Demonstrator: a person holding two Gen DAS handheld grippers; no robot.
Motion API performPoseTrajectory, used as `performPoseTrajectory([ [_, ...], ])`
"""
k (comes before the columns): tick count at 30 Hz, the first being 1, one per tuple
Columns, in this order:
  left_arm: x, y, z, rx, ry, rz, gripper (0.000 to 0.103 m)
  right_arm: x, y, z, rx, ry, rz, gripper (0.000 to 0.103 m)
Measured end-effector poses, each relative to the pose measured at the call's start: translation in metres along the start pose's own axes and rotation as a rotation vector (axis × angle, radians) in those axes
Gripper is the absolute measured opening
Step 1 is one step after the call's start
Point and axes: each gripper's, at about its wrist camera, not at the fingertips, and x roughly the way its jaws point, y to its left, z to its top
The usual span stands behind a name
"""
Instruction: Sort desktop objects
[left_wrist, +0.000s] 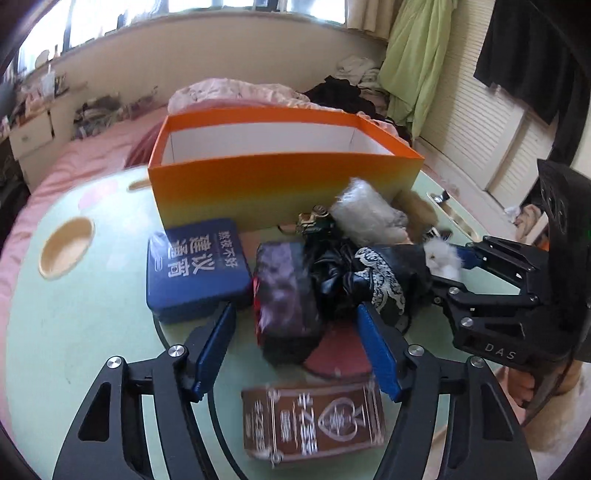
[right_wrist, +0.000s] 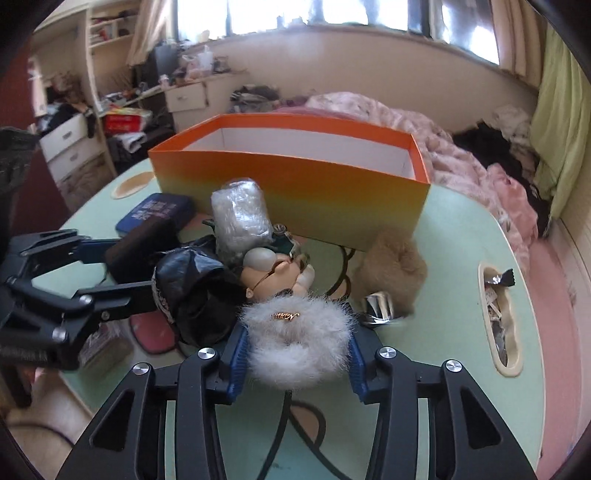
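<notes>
Pinching a white fluffy fur pompom (right_wrist: 297, 347) between both blue pads, right gripper (right_wrist: 295, 354) closed on it; beyond the tips, bald doll head (right_wrist: 275, 271), black plastic bag (right_wrist: 195, 291), orange open cardboard box (right_wrist: 295, 184). Spread wide, left gripper (left_wrist: 295, 347), holding nothing, straddling a dark wrapped packet (left_wrist: 284, 299); blue tin (left_wrist: 197, 269) just left.

Open orange box (left_wrist: 284, 184) standing upright at the far side of the pale green surface (left_wrist: 92, 314), blue tin (left_wrist: 195, 269) lying flat near its left corner, white fluffy toy (right_wrist: 295, 343) nearest, black crumpled bag (right_wrist: 199, 291) left of it, wrapped clear bundle (right_wrist: 240, 218) against the box front, brown packet (left_wrist: 314, 421) nearest left
</notes>
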Motion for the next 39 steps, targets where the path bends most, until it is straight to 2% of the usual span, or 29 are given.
performPoseTrajectory([
  [2, -0.01, 0.0, 0.003, 0.009, -0.057, 0.0, 0.068, -0.009, -0.002, 0.001, 0.019, -0.035, 0.009, 0.045],
  [3, -0.017, 0.002, 0.003, 0.007, -0.081, -0.007, 0.068, -0.019, -0.004, 0.0, 0.027, -0.075, 0.008, 0.049],
  [4, -0.025, 0.004, 0.002, 0.002, -0.105, -0.018, 0.068, -0.028, -0.004, -0.002, 0.031, -0.109, 0.01, 0.053],
  [6, -0.045, 0.01, -0.003, -0.01, -0.148, -0.033, 0.068, -0.054, -0.003, -0.013, 0.041, -0.198, 0.004, 0.077],
  [9, -0.069, 0.018, -0.015, -0.019, -0.182, -0.015, 0.074, -0.081, 0.008, -0.032, 0.031, -0.281, 0.004, 0.083],
  [10, -0.073, 0.019, -0.02, -0.022, -0.186, -0.01, 0.08, -0.083, 0.011, -0.036, 0.026, -0.285, 0.003, 0.084],
  [11, -0.076, 0.02, -0.029, -0.026, -0.183, -0.007, 0.082, -0.086, 0.017, -0.042, 0.021, -0.286, -0.002, 0.087],
  [15, -0.068, 0.014, -0.059, 0.003, -0.119, -0.008, 0.082, -0.076, 0.028, -0.072, 0.019, -0.228, -0.032, 0.089],
  [17, -0.06, 0.009, -0.069, 0.014, -0.098, 0.015, 0.082, -0.065, 0.025, -0.082, 0.035, -0.197, -0.051, 0.09],
  [18, -0.056, 0.008, -0.07, 0.019, -0.087, 0.031, 0.082, -0.057, 0.023, -0.086, 0.052, -0.178, -0.061, 0.096],
  [19, -0.054, 0.004, -0.071, 0.037, -0.093, 0.068, 0.082, -0.055, 0.025, -0.089, 0.041, -0.209, -0.105, 0.102],
  [21, -0.05, -0.002, -0.072, 0.065, -0.097, 0.126, 0.084, -0.054, 0.022, -0.089, 0.062, -0.216, -0.116, 0.103],
  [25, -0.042, 0.003, -0.069, 0.053, -0.089, 0.124, 0.103, -0.055, 0.021, -0.086, 0.055, -0.221, -0.107, 0.103],
  [39, -0.04, 0.009, -0.064, 0.049, -0.101, 0.119, 0.103, -0.055, 0.02, -0.085, 0.052, -0.225, -0.108, 0.103],
])
